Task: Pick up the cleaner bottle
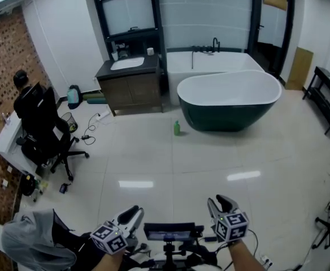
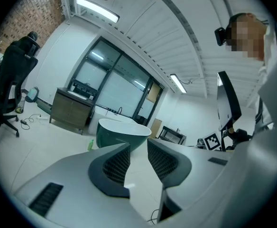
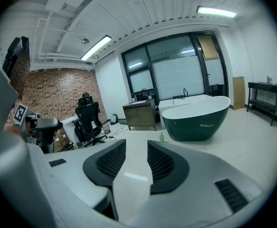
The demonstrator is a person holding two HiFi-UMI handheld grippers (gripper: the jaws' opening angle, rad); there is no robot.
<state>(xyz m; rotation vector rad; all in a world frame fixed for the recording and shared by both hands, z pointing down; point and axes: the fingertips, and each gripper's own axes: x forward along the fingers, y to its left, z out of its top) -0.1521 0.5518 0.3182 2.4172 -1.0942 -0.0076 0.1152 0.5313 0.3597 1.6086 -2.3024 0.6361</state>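
Green cleaner bottle [image 1: 177, 128] stands upright on floor [image 1: 210, 162], just beside left end of tub [image 1: 233, 97], well apart from both grippers. Left gripper [image 1: 134, 212] & right gripper [image 1: 218, 200]: jaws narrowly apart, nothing btwn.

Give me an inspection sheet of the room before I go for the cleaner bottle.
Surface: glossy white tiled floor, with light reflections.
Job's things: green cleaner bottle, upright on the floor by the left end of the dark bathtub, far from both claws.
Clutter: small items on the floor at the left; wire bin.
Grippers: left claw open, empty; right claw open, empty.
Cables: power strip and leads on the floor, left of the bottle.
Surroundings: vanity, office chair, brick wall.
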